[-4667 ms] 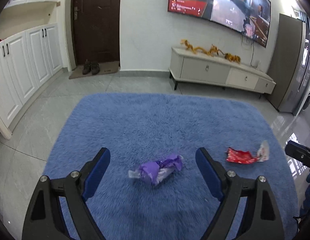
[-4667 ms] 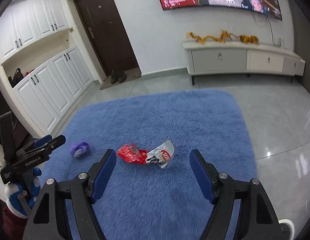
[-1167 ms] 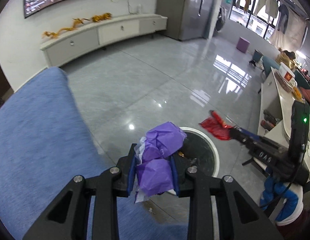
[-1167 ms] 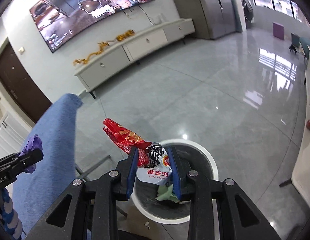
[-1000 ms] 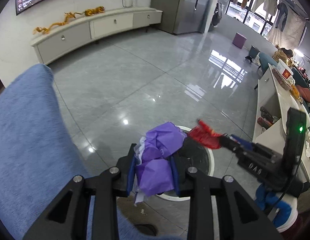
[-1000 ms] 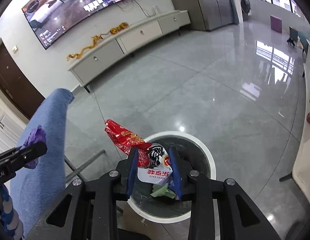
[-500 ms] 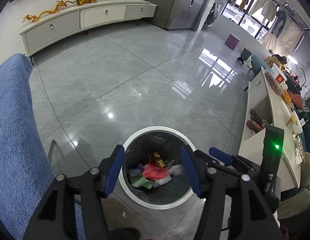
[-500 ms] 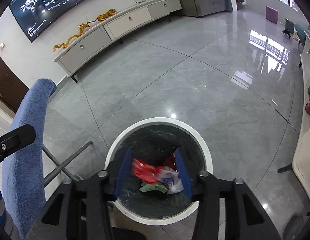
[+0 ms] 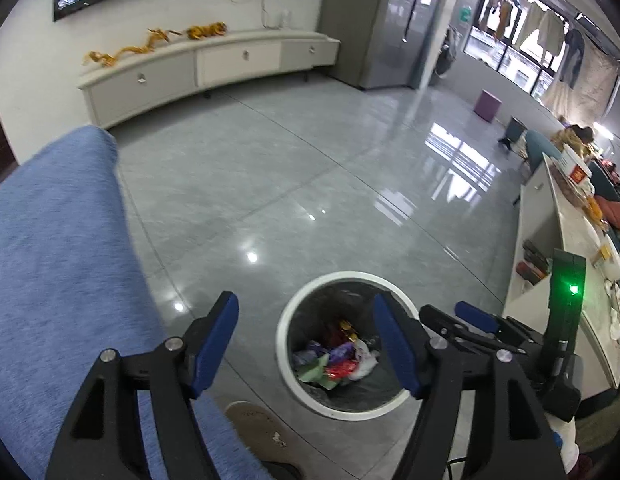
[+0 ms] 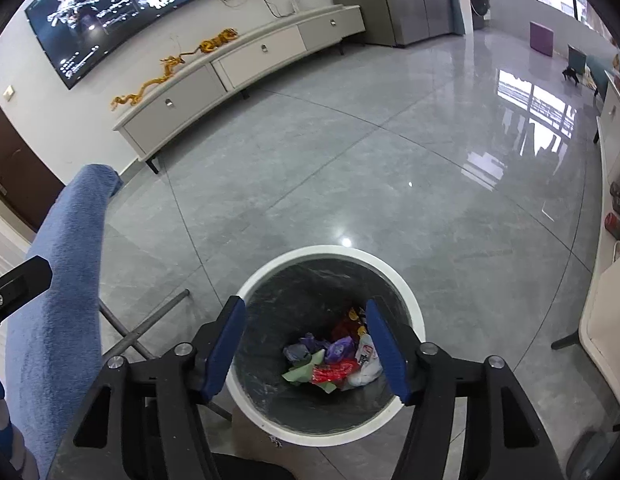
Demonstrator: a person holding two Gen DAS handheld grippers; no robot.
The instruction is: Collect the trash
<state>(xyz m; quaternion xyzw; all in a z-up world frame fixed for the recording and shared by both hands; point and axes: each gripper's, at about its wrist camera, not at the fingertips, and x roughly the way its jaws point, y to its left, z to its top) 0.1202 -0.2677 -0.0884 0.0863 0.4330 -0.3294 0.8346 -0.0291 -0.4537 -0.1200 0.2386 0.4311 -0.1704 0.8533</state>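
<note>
A round waste bin with a white rim [image 9: 329, 278] [image 10: 405, 280] stands on the grey floor below both grippers. Inside it lie the purple wrapper [image 10: 341, 348] [image 9: 341, 350] and the red-and-white snack bag [image 10: 335, 372] [image 9: 341, 368] among other scraps. My left gripper [image 9: 306, 338] hangs above the bin's left side, its jaws opening with nothing between them. My right gripper [image 10: 306, 344] hovers straight over the bin, its jaws also opening and empty. The right gripper's blue fingers [image 9: 475, 316] show at the right of the left wrist view.
A blue shaggy cloth [image 9: 50, 240] [image 10: 66, 280] covers a surface on the left, with a metal leg [image 10: 150, 320] beneath. A slipper [image 9: 258, 424] rests by the bin. A low white TV cabinet [image 9: 206, 68] lines the far wall. A white counter [image 9: 569, 240] runs along the right.
Both grippers opened over the bin; the purple wrapper and the red-and-white bag dropped from them into it. The left gripper's view has since shifted left of the bin.
</note>
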